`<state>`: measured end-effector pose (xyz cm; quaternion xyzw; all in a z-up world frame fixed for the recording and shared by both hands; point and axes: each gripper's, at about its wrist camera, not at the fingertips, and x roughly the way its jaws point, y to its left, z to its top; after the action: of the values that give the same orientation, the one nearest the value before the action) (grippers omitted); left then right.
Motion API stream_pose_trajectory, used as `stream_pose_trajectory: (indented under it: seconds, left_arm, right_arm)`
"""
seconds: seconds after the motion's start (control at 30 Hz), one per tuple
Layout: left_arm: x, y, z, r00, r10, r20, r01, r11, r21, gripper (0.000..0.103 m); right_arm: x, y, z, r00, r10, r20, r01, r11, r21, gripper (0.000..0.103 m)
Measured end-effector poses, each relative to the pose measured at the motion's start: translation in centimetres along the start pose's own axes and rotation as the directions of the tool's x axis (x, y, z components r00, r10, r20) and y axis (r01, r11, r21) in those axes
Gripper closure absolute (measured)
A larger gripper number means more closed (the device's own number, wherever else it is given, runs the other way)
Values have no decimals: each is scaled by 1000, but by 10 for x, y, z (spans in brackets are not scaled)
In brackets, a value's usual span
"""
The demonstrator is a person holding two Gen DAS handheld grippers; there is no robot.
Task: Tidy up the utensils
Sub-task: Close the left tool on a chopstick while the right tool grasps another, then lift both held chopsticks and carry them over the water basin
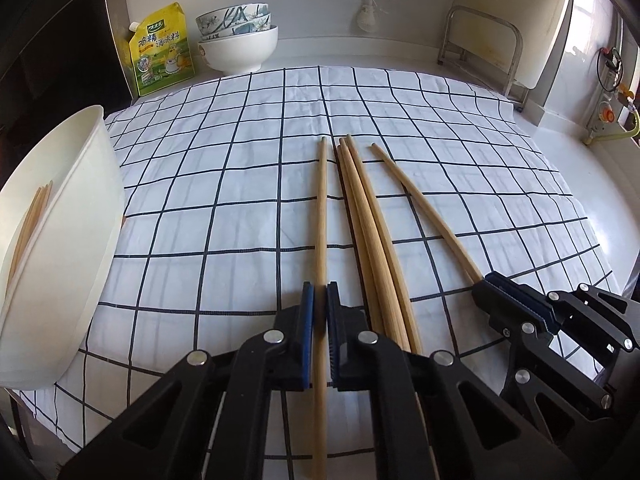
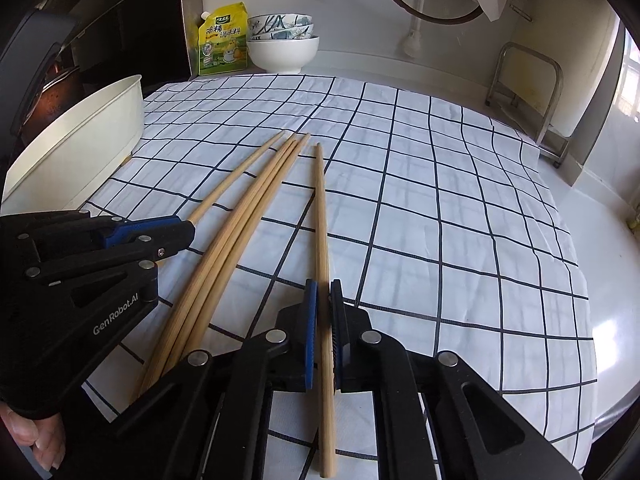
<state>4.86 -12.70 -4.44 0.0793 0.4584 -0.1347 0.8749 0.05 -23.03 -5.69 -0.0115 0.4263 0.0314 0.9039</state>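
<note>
Several wooden chopsticks lie on a checked cloth point(image 1: 200, 160), tips pointing away. My left gripper point(image 1: 320, 300) is shut on the leftmost chopstick point(image 1: 322, 208); the right wrist view shows this gripper point(image 2: 190, 226) from the side, clamped on that stick point(image 2: 236, 180). My right gripper point(image 2: 323, 292) is shut on the rightmost chopstick point(image 2: 320, 208), and appears in the left wrist view point(image 1: 482, 282) holding it point(image 1: 420, 200). Three loose chopsticks point(image 1: 368, 232) lie bunched between the two held ones. A white tub point(image 1: 80, 220) at the left holds more chopsticks point(image 1: 34, 212).
A yellow seasoning pouch point(image 1: 162, 50) and stacked bowls point(image 1: 238, 44) stand at the back against the wall. A metal rack point(image 1: 484, 44) sits at the back right. White counter borders the cloth on the right. A person's hand point(image 2: 36, 436) grips the left tool.
</note>
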Motion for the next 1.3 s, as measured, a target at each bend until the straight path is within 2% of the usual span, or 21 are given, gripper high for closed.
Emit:
stream_pose_trajectory:
  seconds: [0.33,0.77,1.07,1.3]
  left_arm:
    - [-7,8,-3,999,-41,-17,40,999,-29,96]
    - [-32,25,-9,998,-68,8,69,997,-41,96]
    - [-72,58,-5,992,-97,80,103,992,-74,96]
    - [-113,115,5,985,-32,170,51,992,-112,96]
  right_arm:
    - [-2,-6,2,999,54,-5,-53,997,56,97]
    - [-20,-1,8,996,82,40,-86,992,95,97]
    - [-46,22,28,991,90,103,-102,989,111,97]
    - [-59,72,64,973,165,162,-177,982,64,97]
